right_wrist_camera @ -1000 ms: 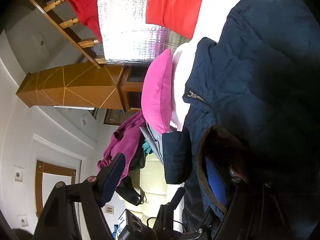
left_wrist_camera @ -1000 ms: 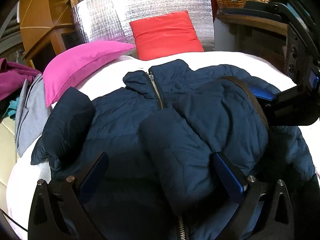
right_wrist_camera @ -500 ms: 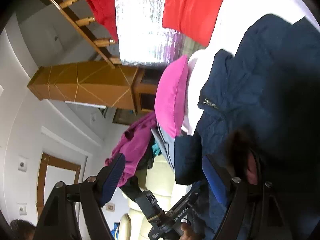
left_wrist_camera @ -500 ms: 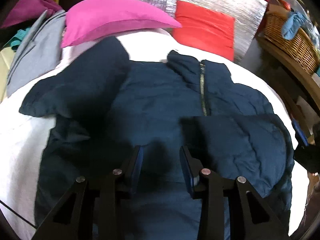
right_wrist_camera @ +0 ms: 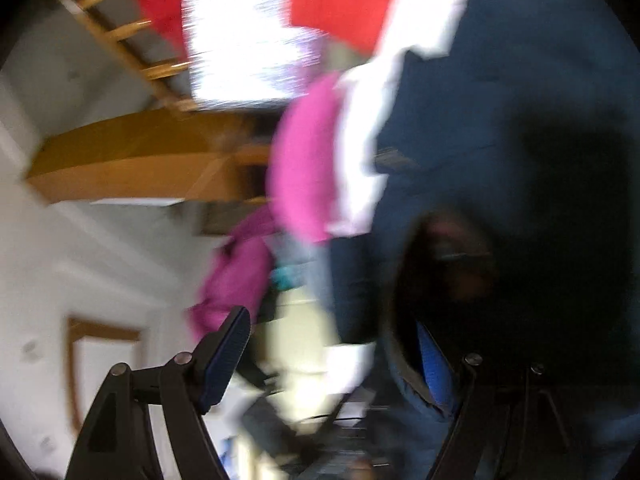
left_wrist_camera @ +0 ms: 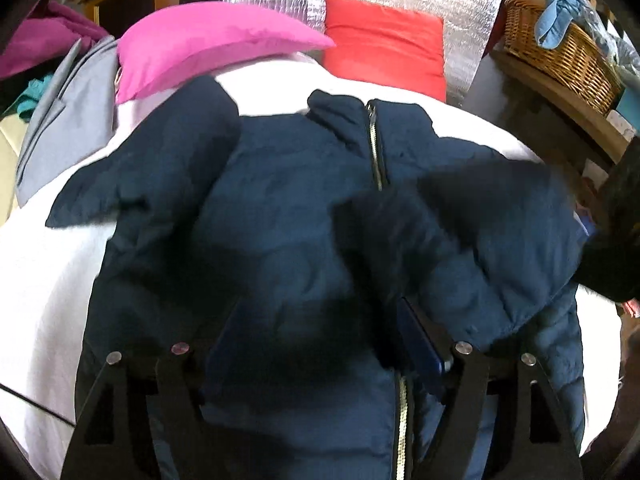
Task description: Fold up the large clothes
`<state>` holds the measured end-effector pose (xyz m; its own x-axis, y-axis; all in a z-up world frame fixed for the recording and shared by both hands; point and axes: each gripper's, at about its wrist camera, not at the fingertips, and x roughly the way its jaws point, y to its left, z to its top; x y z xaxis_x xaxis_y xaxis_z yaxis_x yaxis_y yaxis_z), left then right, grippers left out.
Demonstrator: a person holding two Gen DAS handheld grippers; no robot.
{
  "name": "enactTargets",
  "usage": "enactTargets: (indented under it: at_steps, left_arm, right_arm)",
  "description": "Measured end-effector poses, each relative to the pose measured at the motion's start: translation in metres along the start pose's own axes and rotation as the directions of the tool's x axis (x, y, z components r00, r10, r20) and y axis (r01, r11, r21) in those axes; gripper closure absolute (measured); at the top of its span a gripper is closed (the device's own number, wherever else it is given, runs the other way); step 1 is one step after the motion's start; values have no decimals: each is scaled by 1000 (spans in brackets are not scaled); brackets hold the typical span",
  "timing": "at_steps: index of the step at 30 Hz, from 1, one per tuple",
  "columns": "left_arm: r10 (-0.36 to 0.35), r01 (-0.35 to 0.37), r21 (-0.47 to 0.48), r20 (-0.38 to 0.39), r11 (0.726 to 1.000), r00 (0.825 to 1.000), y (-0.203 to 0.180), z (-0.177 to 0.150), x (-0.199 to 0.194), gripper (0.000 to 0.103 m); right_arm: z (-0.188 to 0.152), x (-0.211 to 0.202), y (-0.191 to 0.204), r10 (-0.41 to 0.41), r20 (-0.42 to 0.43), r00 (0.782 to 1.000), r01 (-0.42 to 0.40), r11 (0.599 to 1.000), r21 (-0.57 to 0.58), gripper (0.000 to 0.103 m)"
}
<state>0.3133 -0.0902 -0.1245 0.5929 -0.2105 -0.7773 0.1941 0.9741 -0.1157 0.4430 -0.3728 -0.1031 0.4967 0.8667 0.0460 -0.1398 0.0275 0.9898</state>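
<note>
A navy puffer jacket (left_wrist_camera: 288, 208) lies front up on the white bed (left_wrist_camera: 36, 272), zip (left_wrist_camera: 376, 148) closed. One sleeve (left_wrist_camera: 460, 240) is folded across its chest; the other sleeve (left_wrist_camera: 132, 184) sticks out to the left. My left gripper (left_wrist_camera: 320, 328) points down at the lower front, its jaws opening, with jacket fabric bulging between the pads but not pinched. In the blurred right wrist view the jacket (right_wrist_camera: 500, 100) fills the right side. My right gripper (right_wrist_camera: 332, 328) stands wide, one blue pad (right_wrist_camera: 434, 368) inside the sleeve's cuff (right_wrist_camera: 404, 292), the other finger (right_wrist_camera: 226, 356) in free air.
A pink pillow (left_wrist_camera: 208, 44) and a red cushion (left_wrist_camera: 384, 44) lie at the head of the bed against a silver mat (left_wrist_camera: 472, 8). A wicker basket (left_wrist_camera: 560, 52) sits on a shelf at right. Grey and magenta clothes (left_wrist_camera: 60, 112) are piled at left.
My left gripper swung left off the folded sleeve to the jacket's middle, narrowed, then widened again. The right wrist view has blurred and shifted while its pad stays in the cuff.
</note>
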Motion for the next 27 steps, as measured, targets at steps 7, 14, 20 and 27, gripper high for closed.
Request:
enactTargets:
  at_steps: [7, 14, 20, 27]
  left_arm:
    - [12, -12, -2, 42, 1000, 999, 5, -16, -21, 23]
    - [26, -25, -5, 69, 1000, 997, -15, -12, -22, 21]
    - [49, -47, -63, 36, 997, 998, -4, -11, -14, 21]
    - [-25, 15, 86, 113, 996, 993, -43, -7, -24, 20]
  right_arm:
    - [-30, 35, 46, 74, -124, 990, -96, 979, -181, 13]
    - [-37, 34, 33, 87, -109, 990, -100, 988, -120, 13]
    - [-24, -26, 41, -9, 101, 995, 27, 983, -181, 13]
    - [-3, -160, 0, -487, 482, 728, 479, 865, 150, 18]
